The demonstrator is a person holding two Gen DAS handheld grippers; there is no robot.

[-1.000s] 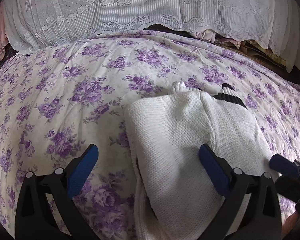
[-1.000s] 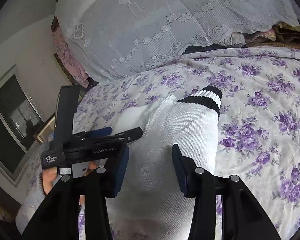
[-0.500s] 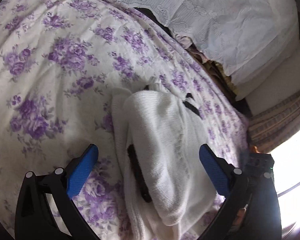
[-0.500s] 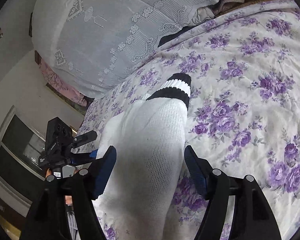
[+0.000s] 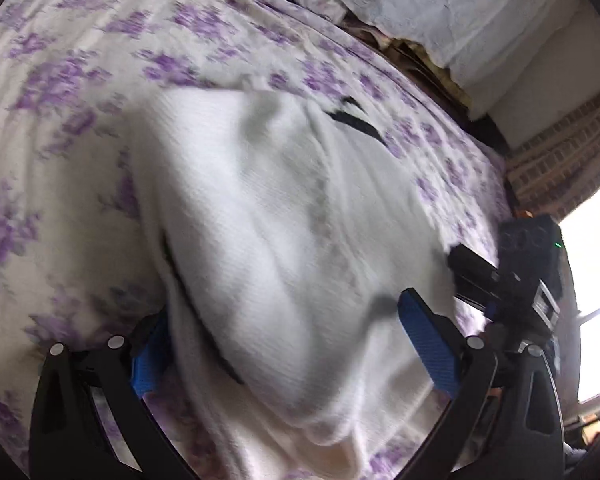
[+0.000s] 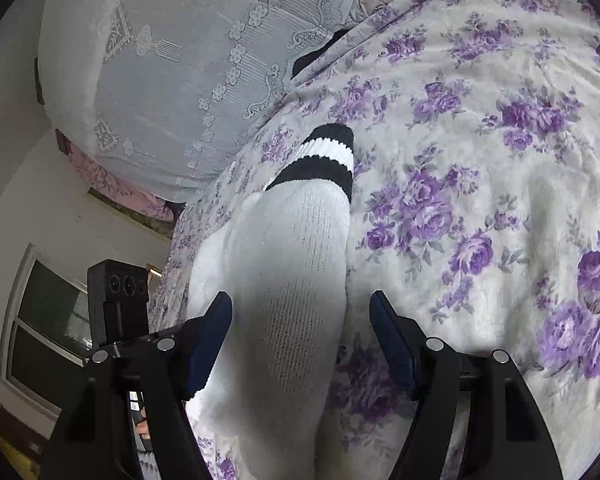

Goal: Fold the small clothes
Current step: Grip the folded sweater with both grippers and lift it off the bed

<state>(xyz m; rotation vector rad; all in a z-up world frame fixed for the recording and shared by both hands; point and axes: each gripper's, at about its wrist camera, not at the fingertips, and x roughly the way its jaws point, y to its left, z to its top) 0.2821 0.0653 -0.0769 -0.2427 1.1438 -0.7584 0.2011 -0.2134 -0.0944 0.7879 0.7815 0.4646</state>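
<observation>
A white knit garment (image 5: 276, 240) with a black-and-white striped cuff (image 6: 320, 156) lies folded on the purple-flowered bedspread (image 5: 60, 80). In the left wrist view it fills the space between my left gripper's (image 5: 284, 348) wide-open blue pads, and the view is blurred. In the right wrist view the sleeve (image 6: 284, 280) runs between my right gripper's (image 6: 300, 340) open pads, which do not press it. The right gripper shows at the right in the left wrist view (image 5: 512, 276), the left gripper at the left in the right wrist view (image 6: 116, 300).
A white lace cover (image 6: 160, 60) drapes over bedding at the bed's far side. Dark clothes (image 6: 316, 52) lie at the lace's edge. A window (image 6: 48, 320) is in the wall at the left. A patterned curtain (image 5: 560, 160) hangs at the right.
The right gripper opened wider and let the sleeve go. The left gripper swung right and moved down close over the garment, still open.
</observation>
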